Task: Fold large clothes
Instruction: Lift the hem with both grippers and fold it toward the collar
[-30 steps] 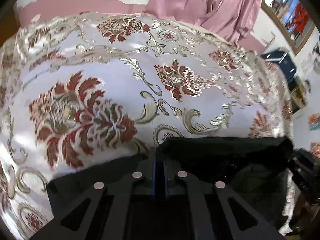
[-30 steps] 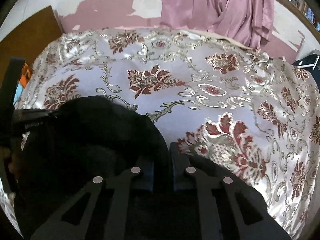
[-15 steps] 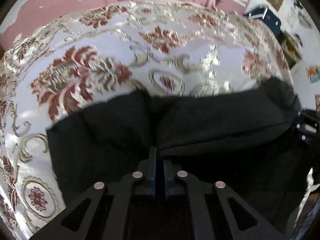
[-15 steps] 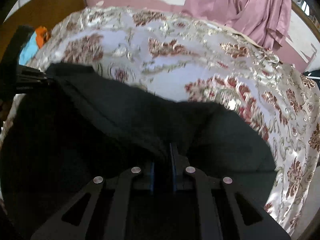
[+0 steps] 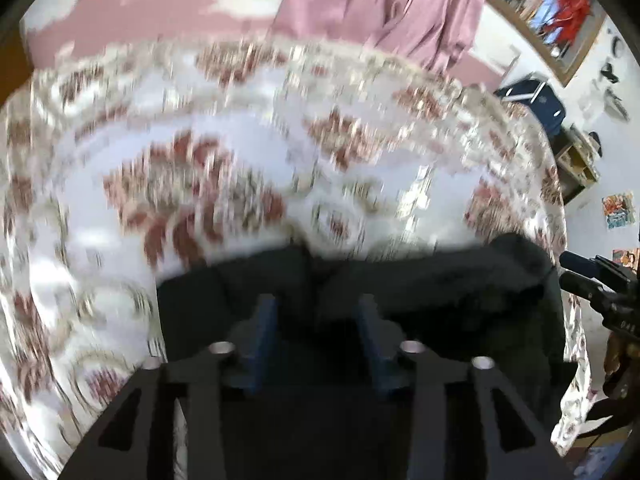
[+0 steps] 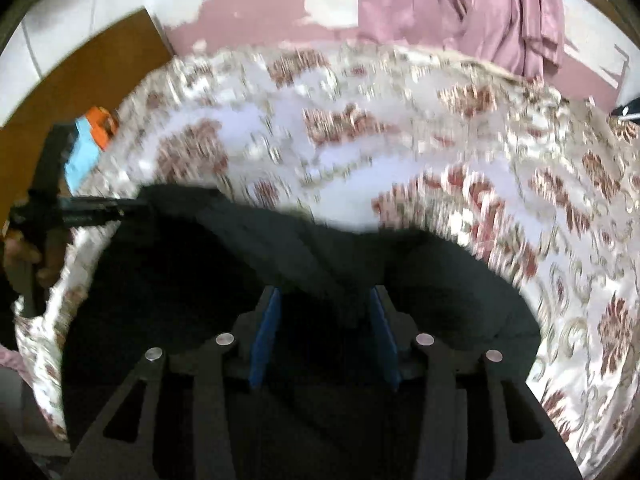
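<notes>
Left wrist view: left hand-held gripper (image 5: 316,308) spread wide, blue-padded fingers (image 5: 262,332) apart, nothing pinched between them. Black garment (image 5: 440,288) lying beneath and ahead, spread on the floral bedspread (image 5: 168,184) of the bed. Right hand-held gripper (image 5: 576,272) visible at the garment's right edge. Pink curtain (image 5: 380,4) behind; whole scene blurred.

Right wrist view: right hand-held gripper (image 6: 324,296) likewise parted, blue pads (image 6: 266,332) well apart, black garment (image 6: 180,272) slack between and around them. Left hand-held gripper (image 6: 132,210) at the garment's far left corner, its grip impossible to judge here.
</notes>
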Available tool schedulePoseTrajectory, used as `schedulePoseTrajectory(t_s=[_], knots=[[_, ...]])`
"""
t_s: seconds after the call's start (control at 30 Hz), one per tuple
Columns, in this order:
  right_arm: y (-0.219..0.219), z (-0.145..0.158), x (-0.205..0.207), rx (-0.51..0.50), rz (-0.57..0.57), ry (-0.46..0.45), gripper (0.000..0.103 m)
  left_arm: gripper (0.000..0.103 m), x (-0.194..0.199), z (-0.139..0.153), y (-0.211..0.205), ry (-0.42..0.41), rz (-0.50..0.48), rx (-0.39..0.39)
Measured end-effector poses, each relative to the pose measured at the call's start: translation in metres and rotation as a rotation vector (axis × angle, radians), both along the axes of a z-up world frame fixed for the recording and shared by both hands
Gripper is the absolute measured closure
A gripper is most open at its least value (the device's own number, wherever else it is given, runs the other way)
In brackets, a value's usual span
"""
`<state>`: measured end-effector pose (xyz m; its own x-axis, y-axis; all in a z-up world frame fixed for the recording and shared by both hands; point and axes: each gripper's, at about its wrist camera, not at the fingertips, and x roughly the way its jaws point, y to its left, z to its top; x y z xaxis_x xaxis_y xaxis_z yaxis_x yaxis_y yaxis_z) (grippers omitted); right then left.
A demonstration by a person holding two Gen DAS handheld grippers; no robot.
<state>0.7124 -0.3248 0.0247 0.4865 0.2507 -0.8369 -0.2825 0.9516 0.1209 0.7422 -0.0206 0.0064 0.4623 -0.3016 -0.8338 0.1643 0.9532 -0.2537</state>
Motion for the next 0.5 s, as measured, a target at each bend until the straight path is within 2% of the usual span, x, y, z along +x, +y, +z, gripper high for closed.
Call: schedulePoseTrajectory(t_s=[0.03, 0.1, 0.2, 0.27, 0.3, 0.33, 0.37, 0.4, 0.5], knots=[[0.0, 0.005, 0.008, 0.011, -0.018, -0.009, 0.061, 0.04, 0.006, 0.005, -0.003, -0.02, 0.014, -0.01], [0.002, 0.006, 0.025, 0.05, -0.062, -0.009, 0.061, 0.039, 0.022, 0.008, -0.011, -0.044, 0.03, -0.053], [0.014, -0.017, 0.048, 0.101, -0.088, 0.07, 0.062, 0.041, 0.042, -0.006, -0.03, -0.016, 0.006, -0.071], [0.023, -0.04, 0.052, 0.114, -0.061, 0.146, 0.071, 0.043, 0.043, -0.023, -0.044, 0.031, -0.052, -0.103], [0.027, -0.051, 0.05, 0.144, -0.04, 0.194, 0.072, 0.055, 0.039, -0.033, -0.049, 0.061, -0.094, -0.142], [0.028, -0.061, 0.046, 0.171, -0.023, 0.23, 0.072, 0.062, 0.032, -0.042, -0.053, 0.087, -0.129, -0.164], [0.03, -0.068, 0.041, 0.153, -0.015, 0.249, 0.072, 0.071, 0.027, -0.05, -0.057, 0.111, -0.161, -0.166], [0.031, -0.072, 0.036, 0.131, -0.005, 0.257, 0.072, 0.08, 0.02, -0.06, -0.062, 0.135, -0.202, -0.136], [0.028, -0.089, 0.028, 0.087, 0.021, 0.318, 0.072, 0.092, 0.009, -0.081, -0.071, 0.192, -0.286, -0.076]])
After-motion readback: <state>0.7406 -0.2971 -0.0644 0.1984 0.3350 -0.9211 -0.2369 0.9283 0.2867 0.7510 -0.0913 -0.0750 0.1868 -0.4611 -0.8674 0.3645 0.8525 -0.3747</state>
